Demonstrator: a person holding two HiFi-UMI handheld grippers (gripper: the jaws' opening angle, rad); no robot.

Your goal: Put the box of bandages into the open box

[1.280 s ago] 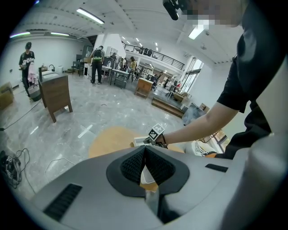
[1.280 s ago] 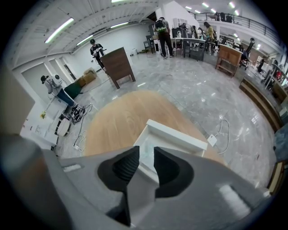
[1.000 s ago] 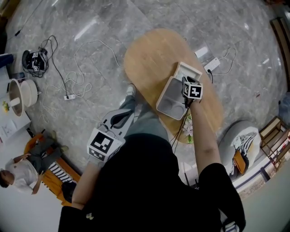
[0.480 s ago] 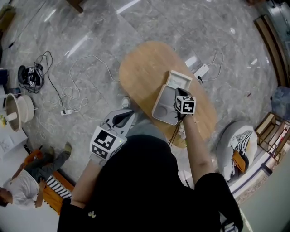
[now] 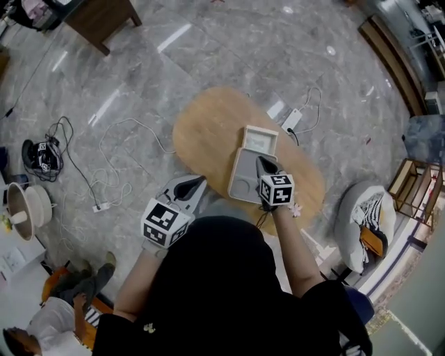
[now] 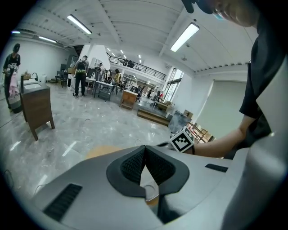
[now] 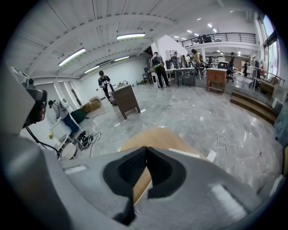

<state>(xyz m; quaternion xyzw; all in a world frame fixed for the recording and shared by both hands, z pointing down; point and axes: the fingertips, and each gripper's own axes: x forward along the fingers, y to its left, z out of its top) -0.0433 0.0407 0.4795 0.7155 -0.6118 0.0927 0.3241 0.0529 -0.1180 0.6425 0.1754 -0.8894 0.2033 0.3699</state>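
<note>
The open box (image 5: 245, 182), grey with a white lid (image 5: 259, 140) folded back, lies on the oval wooden table (image 5: 208, 132). I cannot make out the box of bandages in any view. My right gripper (image 5: 261, 162) hovers over the box's near right edge, shut with nothing between its jaws. In the right gripper view the dark pads (image 7: 135, 168) meet at the right gripper's (image 7: 146, 150) tip above the table (image 7: 155, 136). My left gripper (image 5: 201, 180) hangs off the table's near left edge, also shut and empty. The left gripper (image 6: 145, 149) sees the right one's marker cube (image 6: 182, 140).
Cables (image 5: 111, 149) and a power strip (image 5: 290, 119) lie on the marble floor. A white pot (image 5: 28, 208) stands at the left, a wooden cabinet (image 5: 97, 14) at the top. A beanbag (image 5: 361, 215) and a shelf (image 5: 410, 188) are on the right. A person (image 5: 42, 327) sits at the lower left.
The right gripper has drawn back from over the box to its near right edge. The head view has risen and shifted. The left gripper has held its place.
</note>
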